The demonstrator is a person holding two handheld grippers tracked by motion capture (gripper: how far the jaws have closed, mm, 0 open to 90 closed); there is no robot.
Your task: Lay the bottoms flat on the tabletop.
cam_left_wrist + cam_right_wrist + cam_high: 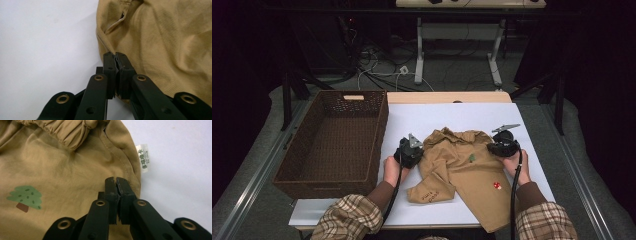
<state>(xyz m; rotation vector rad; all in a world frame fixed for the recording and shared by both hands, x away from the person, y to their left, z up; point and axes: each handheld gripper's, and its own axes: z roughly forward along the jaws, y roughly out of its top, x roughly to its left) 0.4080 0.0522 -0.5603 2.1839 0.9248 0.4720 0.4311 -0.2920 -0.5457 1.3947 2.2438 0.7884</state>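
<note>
Nearest the camera in the high view, two forearms in plaid sleeves enter from the bottom edge, each hand holding a tool. The left tool [410, 150] sits at the left edge of a tan pair of trousers [462, 170]; the right tool [504, 144] sits at the garment's right edge, near the waistband. In the left gripper view, the left tool [116, 62] has its jaws pressed together at the fabric's edge; whether cloth is pinched between the pads cannot be told. In the right gripper view, the right tool [116, 185] has its jaws likewise closed flat against each other over the cloth, just inside the side seam; a grip on the fabric cannot be confirmed. A white care label [143, 158] projects from that seam, and a green tree print [25, 197] lies to the left of the jaws. The trousers lie crumpled on the white surface of the table [437, 117], right of centre, with a small red-and-white mushroom print [497, 185] on the near leg. Left of the garment, well apart from it, a dark brown wicker basket [299, 155] stands along the table's left side. Beyond the table, cables lie on the floor.
</note>
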